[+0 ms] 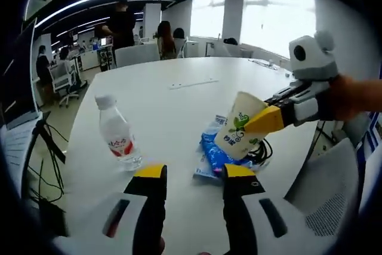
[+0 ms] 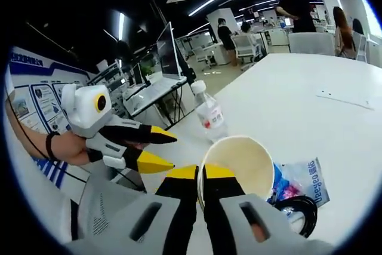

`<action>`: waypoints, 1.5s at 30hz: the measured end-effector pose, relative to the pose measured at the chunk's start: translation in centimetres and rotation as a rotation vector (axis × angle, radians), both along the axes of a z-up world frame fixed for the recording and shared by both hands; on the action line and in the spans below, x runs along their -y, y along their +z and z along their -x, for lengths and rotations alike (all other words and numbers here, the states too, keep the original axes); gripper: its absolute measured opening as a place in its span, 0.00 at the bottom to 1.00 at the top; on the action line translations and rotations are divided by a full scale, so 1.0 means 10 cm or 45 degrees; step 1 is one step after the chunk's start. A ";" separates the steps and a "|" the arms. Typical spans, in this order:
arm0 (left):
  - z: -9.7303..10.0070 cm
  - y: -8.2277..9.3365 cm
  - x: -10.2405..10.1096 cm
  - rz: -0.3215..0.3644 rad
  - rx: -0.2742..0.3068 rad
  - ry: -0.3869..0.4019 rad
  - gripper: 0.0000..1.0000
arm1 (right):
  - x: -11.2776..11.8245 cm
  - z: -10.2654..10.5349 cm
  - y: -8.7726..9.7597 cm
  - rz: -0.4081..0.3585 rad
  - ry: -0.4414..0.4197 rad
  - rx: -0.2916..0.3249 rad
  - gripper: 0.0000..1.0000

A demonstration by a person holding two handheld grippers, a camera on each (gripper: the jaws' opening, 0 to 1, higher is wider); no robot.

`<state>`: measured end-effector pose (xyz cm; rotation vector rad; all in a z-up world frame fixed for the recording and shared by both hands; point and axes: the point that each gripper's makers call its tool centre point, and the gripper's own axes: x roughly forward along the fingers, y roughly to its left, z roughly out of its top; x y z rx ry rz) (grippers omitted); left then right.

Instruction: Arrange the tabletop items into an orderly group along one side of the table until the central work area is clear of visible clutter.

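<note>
A paper cup (image 1: 239, 128) with green print is tilted above the white table (image 1: 179, 106). My right gripper (image 1: 255, 125) comes in from the right and is shut on the cup's rim. In the right gripper view my right gripper (image 2: 200, 174) pinches the rim of the cup (image 2: 245, 162), one jaw inside and one outside. A clear water bottle (image 1: 118, 135) with a red label stands upright at the left. A blue snack packet (image 1: 213, 158) lies under the cup. My left gripper (image 1: 194, 174) is open, low over the table in front of the bottle and packet. The left gripper (image 2: 158, 150) also appears beside the bottle (image 2: 209, 113).
A coiled black cable (image 1: 261, 150) lies by the packet (image 2: 305, 186) near the table's edge. A thin white strip (image 1: 191, 83) lies farther along the table. A grey mesh chair (image 1: 334, 201) stands at the right edge. Desks with monitors (image 2: 168, 52) and people are beyond.
</note>
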<state>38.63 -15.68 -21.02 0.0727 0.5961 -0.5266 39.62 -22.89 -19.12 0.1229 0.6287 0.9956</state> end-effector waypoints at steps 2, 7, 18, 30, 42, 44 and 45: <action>0.00 -0.01 -0.04 -0.001 -0.004 0.014 0.36 | -0.03 -0.04 -0.01 0.003 0.005 0.002 0.00; 0.02 -0.03 -0.13 0.003 -0.011 0.040 0.37 | -0.11 -0.11 -0.04 0.000 0.011 -0.007 0.00; 0.04 -0.03 -0.31 0.014 -0.017 0.090 0.37 | -0.20 -0.29 -0.03 -0.044 -0.014 -0.026 0.00; 0.10 -0.09 -0.42 0.026 -0.037 0.124 0.37 | -0.32 -0.45 -0.04 -0.029 0.000 -0.012 0.00; 0.09 -0.08 -0.48 0.036 -0.039 0.139 0.38 | -0.60 -0.84 0.09 0.104 0.121 0.103 0.00; 0.09 -0.08 -0.48 0.034 -0.037 0.139 0.38 | -0.65 -0.90 0.07 0.153 0.158 0.128 0.00; 0.08 -0.08 -0.49 0.035 -0.037 0.139 0.38 | -0.67 -0.92 0.06 0.156 0.162 0.128 0.00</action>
